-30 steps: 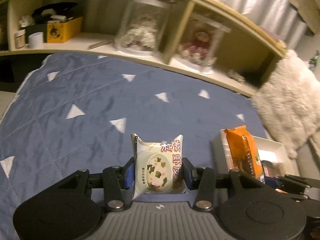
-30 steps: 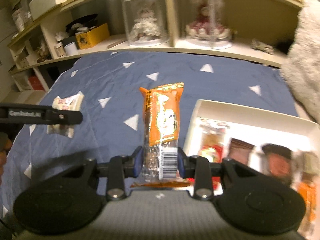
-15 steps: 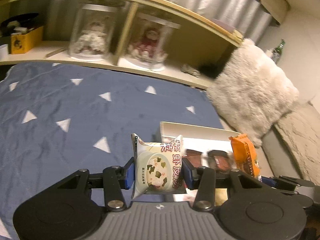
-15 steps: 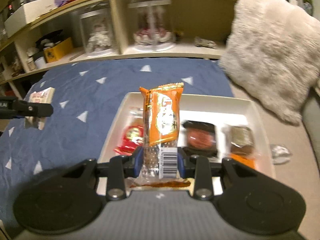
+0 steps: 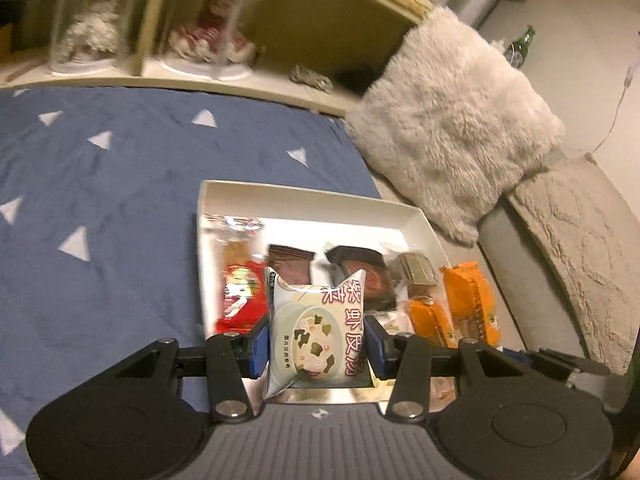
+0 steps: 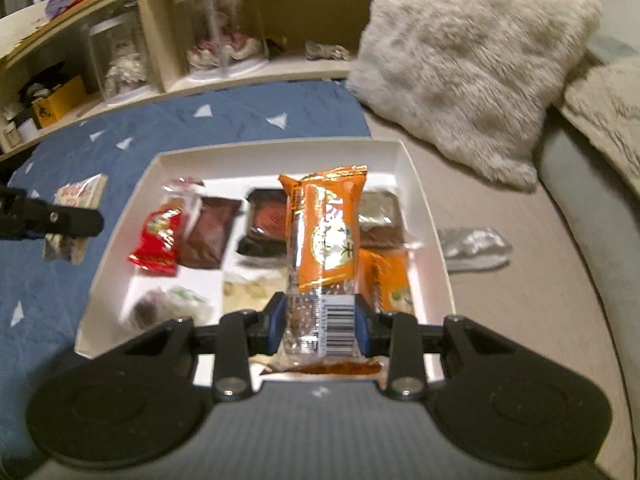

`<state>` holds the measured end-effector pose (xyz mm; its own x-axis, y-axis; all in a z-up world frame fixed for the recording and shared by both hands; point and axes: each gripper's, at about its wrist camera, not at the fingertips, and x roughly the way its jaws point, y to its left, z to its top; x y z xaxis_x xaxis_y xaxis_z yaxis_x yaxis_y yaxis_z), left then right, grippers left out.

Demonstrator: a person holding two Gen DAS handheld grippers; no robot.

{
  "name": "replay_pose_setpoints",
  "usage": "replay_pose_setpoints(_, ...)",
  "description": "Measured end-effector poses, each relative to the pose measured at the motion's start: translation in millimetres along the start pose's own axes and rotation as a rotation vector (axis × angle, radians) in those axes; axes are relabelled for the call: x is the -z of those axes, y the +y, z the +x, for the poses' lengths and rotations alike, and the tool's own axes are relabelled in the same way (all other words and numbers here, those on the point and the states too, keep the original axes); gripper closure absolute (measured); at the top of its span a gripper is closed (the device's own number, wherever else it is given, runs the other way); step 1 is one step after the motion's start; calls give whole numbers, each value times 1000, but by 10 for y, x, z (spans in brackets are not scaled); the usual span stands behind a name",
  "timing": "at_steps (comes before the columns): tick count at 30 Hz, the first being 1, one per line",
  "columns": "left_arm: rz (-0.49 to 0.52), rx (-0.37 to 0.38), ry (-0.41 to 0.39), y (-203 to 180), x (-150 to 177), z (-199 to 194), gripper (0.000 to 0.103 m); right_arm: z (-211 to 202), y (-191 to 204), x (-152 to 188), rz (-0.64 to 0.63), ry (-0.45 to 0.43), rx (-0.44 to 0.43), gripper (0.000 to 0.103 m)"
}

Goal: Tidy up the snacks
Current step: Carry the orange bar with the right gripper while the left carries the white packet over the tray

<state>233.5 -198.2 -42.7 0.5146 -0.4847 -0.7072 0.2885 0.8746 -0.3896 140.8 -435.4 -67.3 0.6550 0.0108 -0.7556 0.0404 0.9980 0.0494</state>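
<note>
My left gripper (image 5: 316, 344) is shut on a pale soup packet (image 5: 316, 336) with red characters, held over the near left part of the white tray (image 5: 304, 196). My right gripper (image 6: 318, 326) is shut on an orange snack bar (image 6: 324, 232) with a barcode end, held above the near middle of the tray (image 6: 276, 148). The tray holds a red packet (image 6: 158, 236), brown packets (image 6: 212, 232) and an orange packet (image 6: 386, 276). In the right wrist view the left gripper (image 6: 52, 220) shows at the left edge with the soup packet (image 6: 78, 200).
The tray sits at the edge of a blue quilt with white triangles (image 5: 100, 160). A fluffy white cushion (image 5: 452, 120) lies behind it on the right. A crumpled silver wrapper (image 6: 472, 248) lies right of the tray. A shelf with glass domes (image 5: 224, 20) runs along the back.
Both grippers have moved right and forward over the tray, still holding their snacks. The tray now fills the middle of both views.
</note>
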Motion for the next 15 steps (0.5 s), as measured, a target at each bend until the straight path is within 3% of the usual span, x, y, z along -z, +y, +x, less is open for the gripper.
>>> replay_pose_setpoints(7, 6, 12, 12, -161, -220, 436, 55, 282, -183, 68, 26, 50, 6, 63)
replay_pose_setpoints(12, -1, 35, -32, -121, -456, 746, 54, 462, -259, 112, 52, 86, -59, 63)
replay_pose_setpoints(15, -19, 39, -35, -62, -570, 966, 54, 584, -262, 153, 39, 118, -52, 64)
